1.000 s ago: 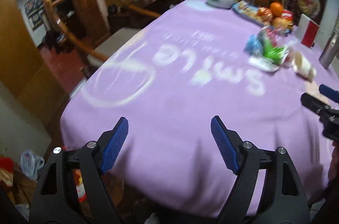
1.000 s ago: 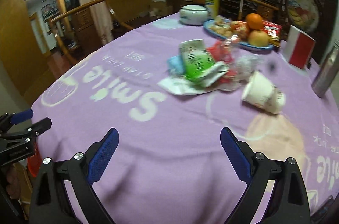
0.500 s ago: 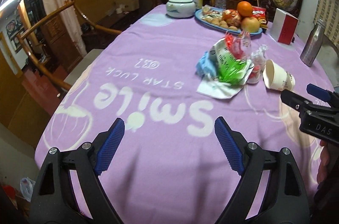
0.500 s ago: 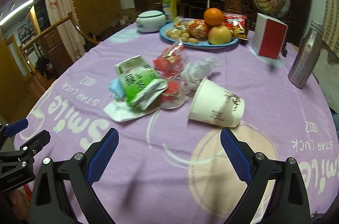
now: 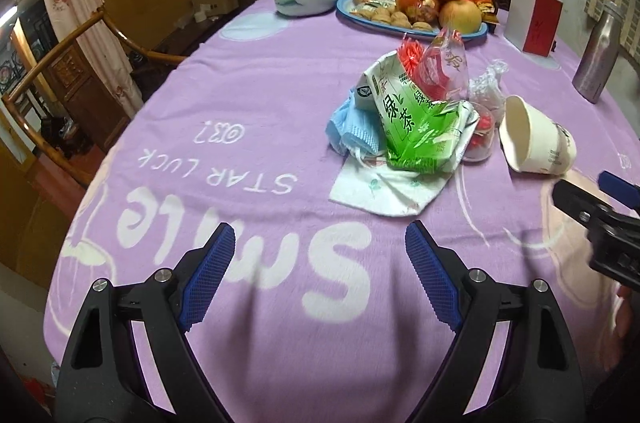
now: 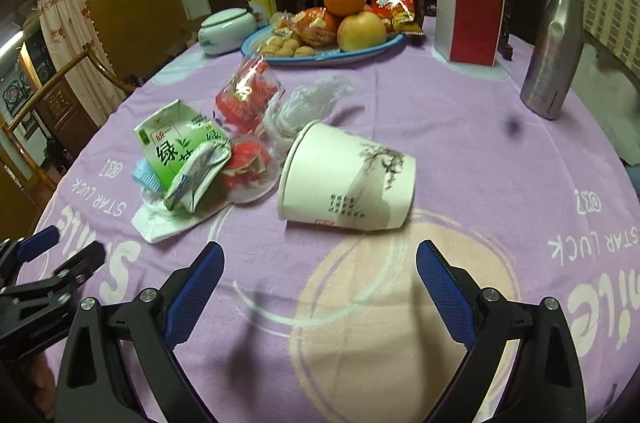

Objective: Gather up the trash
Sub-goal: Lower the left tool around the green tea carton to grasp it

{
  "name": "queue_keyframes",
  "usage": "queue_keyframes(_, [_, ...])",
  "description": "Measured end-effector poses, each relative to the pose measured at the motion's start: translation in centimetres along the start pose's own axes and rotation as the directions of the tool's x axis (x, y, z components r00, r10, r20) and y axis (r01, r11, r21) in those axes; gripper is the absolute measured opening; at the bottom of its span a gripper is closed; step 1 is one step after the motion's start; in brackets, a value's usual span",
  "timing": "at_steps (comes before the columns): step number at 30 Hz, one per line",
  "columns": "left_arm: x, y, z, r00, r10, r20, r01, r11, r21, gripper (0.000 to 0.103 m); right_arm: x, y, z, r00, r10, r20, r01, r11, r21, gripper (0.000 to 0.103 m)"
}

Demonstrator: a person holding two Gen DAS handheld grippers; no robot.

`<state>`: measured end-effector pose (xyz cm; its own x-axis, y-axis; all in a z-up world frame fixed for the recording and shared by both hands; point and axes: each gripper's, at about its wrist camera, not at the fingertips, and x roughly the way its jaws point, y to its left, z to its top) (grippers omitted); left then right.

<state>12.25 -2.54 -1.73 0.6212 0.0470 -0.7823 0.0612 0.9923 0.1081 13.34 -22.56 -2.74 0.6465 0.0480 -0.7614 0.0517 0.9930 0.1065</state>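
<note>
Both tools hanging open over the purple surface, trash heap ahead

The left tool (image 5: 316, 265) is hanging with its blue-padded jaws spread wide and nothing between them, low in the left wrist view, over the purple printed cloth covering the surface (image 5: 240, 71). The right tool (image 6: 320, 281) is likewise gaping empty at the bottom of the right wrist view. The trash is lying in a heap right of centre in the left wrist view: a green-and-white crumpled drink carton (image 5: 412, 115) is resting on a white paper napkin (image 5: 384, 189), touching a light blue face mask (image 5: 352, 131) on its left, with a clear plastic wrapper holding red scraps (image 5: 436, 63) behind it. A white paper cup (image 6: 346, 179) is lying on its side just right of the heap, mouth facing the carton, at the centre of the right wrist view. A blue oval plate of fruit and snacks (image 6: 320, 57) is sitting further back, apart from the trash
</note>
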Motion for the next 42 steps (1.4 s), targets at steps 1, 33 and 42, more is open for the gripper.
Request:
queue_keyframes(1, [0.4, -0.2, 0.3, 1.000, -0.003, -0.005, 0.003, 1.000, 0.000, 0.084, 0.0, -0.1, 0.1, 1.000, -0.004, 0.002, 0.004, 1.000, 0.006, 0.095])
queue_keyframes(33, [7.2, -2.7, 9.7, 1.000, -0.002, -0.007, 0.002, 0.999, -0.037, 0.072, 1.4, -1.8, 0.2, 0.999, 0.010, -0.040, -0.007, 0.997, 0.077, 0.096])
queue_keyframes(42, [8.6, -4.6, 9.1, 0.999, -0.031, -0.042, 0.033, 0.999, 0.031, 0.062, 1.0, -1.9, 0.2, 0.999, 0.029, -0.034, -0.026, 0.996, 0.081, 0.096])
